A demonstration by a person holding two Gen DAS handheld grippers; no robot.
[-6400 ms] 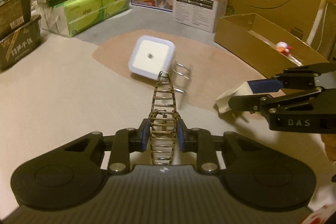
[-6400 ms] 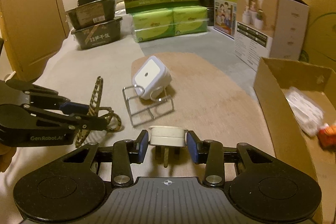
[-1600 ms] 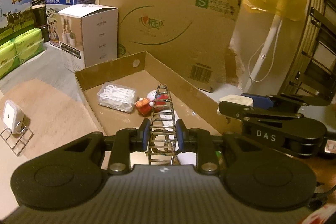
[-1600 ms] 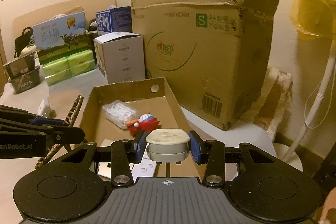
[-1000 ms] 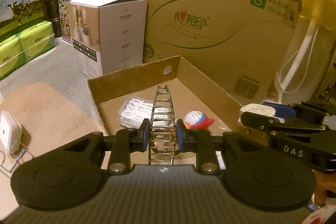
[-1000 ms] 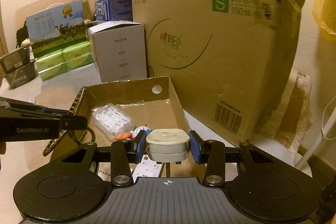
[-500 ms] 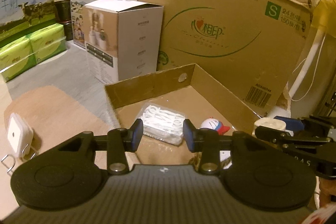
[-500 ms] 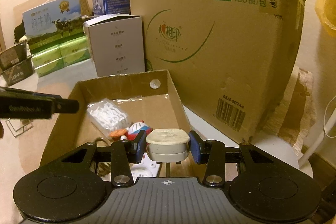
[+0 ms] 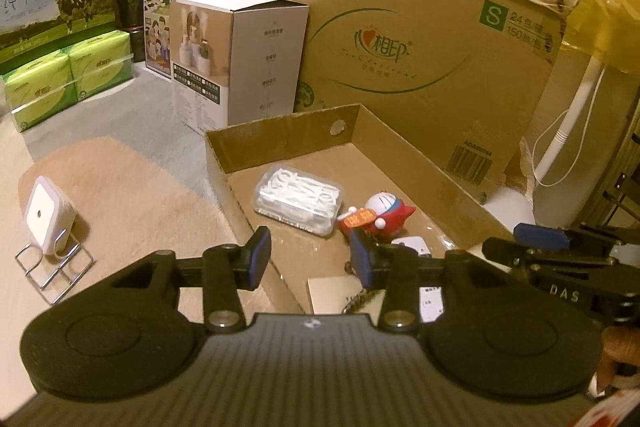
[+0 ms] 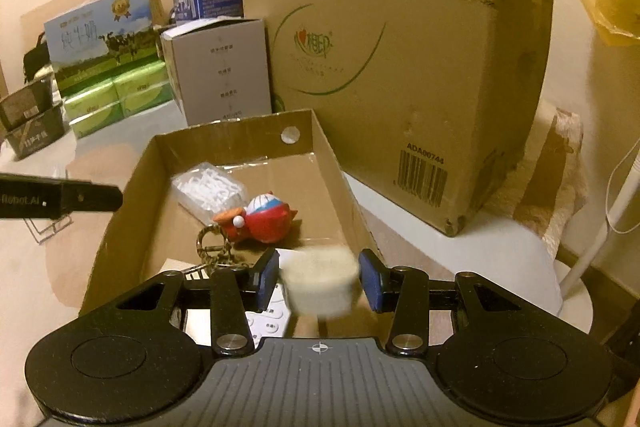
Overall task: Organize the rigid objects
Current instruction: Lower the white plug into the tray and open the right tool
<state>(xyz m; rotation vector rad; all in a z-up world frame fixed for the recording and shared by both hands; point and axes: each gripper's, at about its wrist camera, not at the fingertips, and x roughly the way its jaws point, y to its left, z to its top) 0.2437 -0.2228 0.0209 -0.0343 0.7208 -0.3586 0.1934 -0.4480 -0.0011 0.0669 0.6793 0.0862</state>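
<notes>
A shallow cardboard tray (image 9: 280,131) (image 10: 232,135) holds a clear box of white picks (image 9: 298,197) (image 10: 210,193), a red and white toy (image 9: 380,213) (image 10: 264,217) and a white remote (image 10: 268,323). My left gripper (image 9: 310,261) is open and empty over the tray's near edge. The metal chain piece (image 10: 214,247) lies in the tray beside the toy. My right gripper (image 10: 318,281) is open; the white plug adapter (image 10: 320,285) is blurred between the jaws, free of them, above the tray.
A white night light (image 9: 46,219) leans in a wire rack (image 9: 52,267) on the tan mat at left. A large cardboard carton (image 9: 420,39), a white box (image 9: 240,55), milk cartons and green tissue packs (image 9: 68,79) stand behind. A fan pole (image 9: 568,131) is at right.
Both grippers came from the mat to the tray. The left gripper opened and dropped the metal chain piece into the tray. The right gripper has just opened and the plug adapter is falling.
</notes>
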